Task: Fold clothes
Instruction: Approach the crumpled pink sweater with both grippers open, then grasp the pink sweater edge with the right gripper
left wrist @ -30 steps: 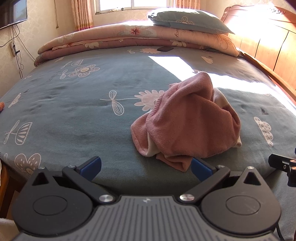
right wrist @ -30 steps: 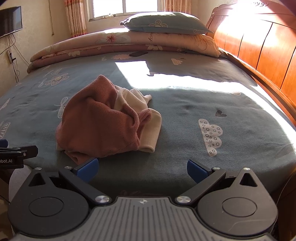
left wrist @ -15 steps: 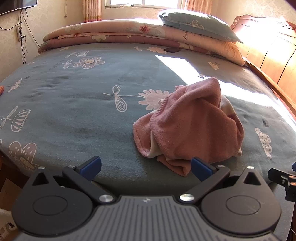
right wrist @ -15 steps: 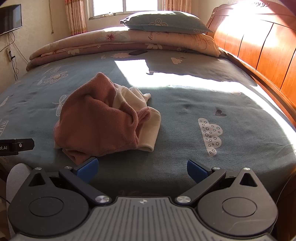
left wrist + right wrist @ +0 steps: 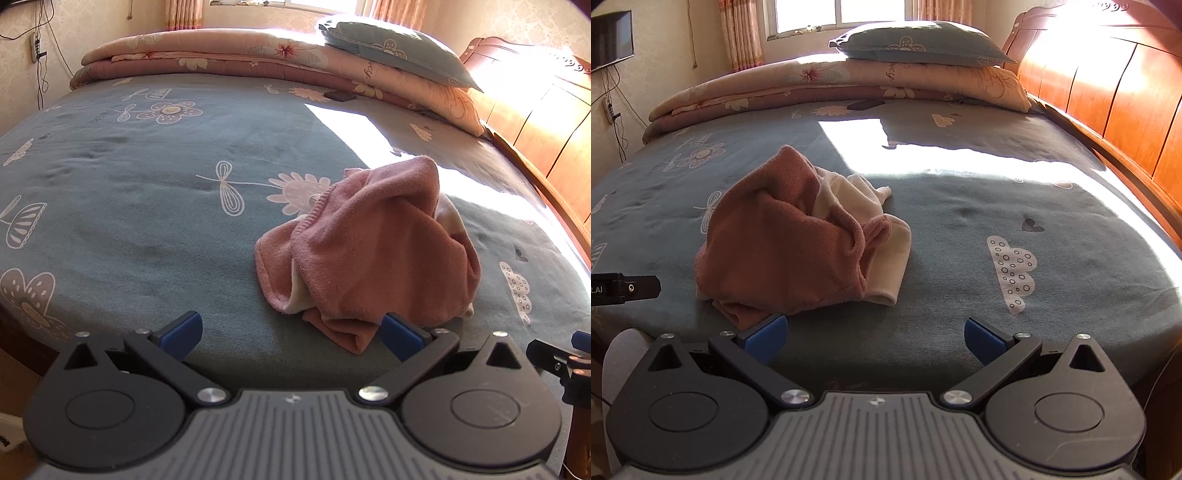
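Two sets of tongs sit at the near edge of the bed, both with their blue-padded jaws spread wide and nothing between them. The left tongs (image 5: 291, 330) are low over the grey-blue bedsheet (image 5: 129, 206), with their right pad just in front of the lowest fold of the garment; whether pad and cloth touch cannot be told. The right tongs (image 5: 875, 332) hover beside them, their left pad close to the same bottom fold, and a black part of each tool shows at the edge of the other's view.

Just beyond the pads lies the crumpled pink garment (image 5: 373, 254), bunched into a heap near the front of the bed. From the right wrist view the garment (image 5: 786, 240) shows a cream lining or second layer spilling out on its right side. It rests wholly on the sheet, which is printed with white flowers, dragonflies and clouds.

Farther back, a bright patch of sunlight falls across the sheet. Behind that a folded floral quilt (image 5: 831, 83) runs along the far side of the bed, with a grey-blue pillow (image 5: 919, 42) on top. A wooden headboard (image 5: 1108, 85) runs along the right, and curtains (image 5: 740, 35) frame a window on the far wall.
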Action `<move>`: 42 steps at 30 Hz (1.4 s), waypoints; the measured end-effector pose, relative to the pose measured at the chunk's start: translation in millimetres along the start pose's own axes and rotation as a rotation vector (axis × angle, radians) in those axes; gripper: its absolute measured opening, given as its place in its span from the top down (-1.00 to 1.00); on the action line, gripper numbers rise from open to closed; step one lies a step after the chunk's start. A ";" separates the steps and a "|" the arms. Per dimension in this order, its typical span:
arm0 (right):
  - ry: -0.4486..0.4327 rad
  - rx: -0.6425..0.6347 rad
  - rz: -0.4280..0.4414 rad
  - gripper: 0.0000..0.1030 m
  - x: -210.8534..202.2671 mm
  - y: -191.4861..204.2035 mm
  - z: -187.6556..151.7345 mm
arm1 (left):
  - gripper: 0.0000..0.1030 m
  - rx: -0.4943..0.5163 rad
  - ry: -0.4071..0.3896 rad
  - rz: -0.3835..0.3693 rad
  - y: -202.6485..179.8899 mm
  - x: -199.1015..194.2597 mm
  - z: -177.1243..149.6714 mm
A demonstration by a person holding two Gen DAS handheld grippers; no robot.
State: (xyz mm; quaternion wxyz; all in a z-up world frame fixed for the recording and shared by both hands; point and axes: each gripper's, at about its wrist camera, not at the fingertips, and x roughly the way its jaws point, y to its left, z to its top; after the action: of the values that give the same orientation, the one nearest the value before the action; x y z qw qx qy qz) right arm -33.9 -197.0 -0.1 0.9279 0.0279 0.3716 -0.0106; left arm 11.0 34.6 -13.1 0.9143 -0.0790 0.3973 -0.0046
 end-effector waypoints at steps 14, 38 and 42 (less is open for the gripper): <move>-0.130 -0.011 0.140 -1.00 -5.3 -4.4 10.4 | -0.99 -0.038 -0.140 -0.114 17.6 -7.1 1.8; -0.124 -0.411 0.254 -0.24 63.9 40.8 5.0 | -0.99 0.100 -0.106 -0.074 22.3 47.0 2.7; -0.067 -0.420 0.264 -0.07 78.6 44.3 6.6 | -0.95 0.128 -0.084 -0.057 22.9 49.6 4.7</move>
State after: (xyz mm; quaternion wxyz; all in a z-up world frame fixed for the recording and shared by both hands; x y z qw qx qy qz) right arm 29.4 -153.1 -47.6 0.9185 -0.1175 0.3278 0.1873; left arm 47.1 54.4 -49.3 0.9327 -0.0318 0.3553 -0.0528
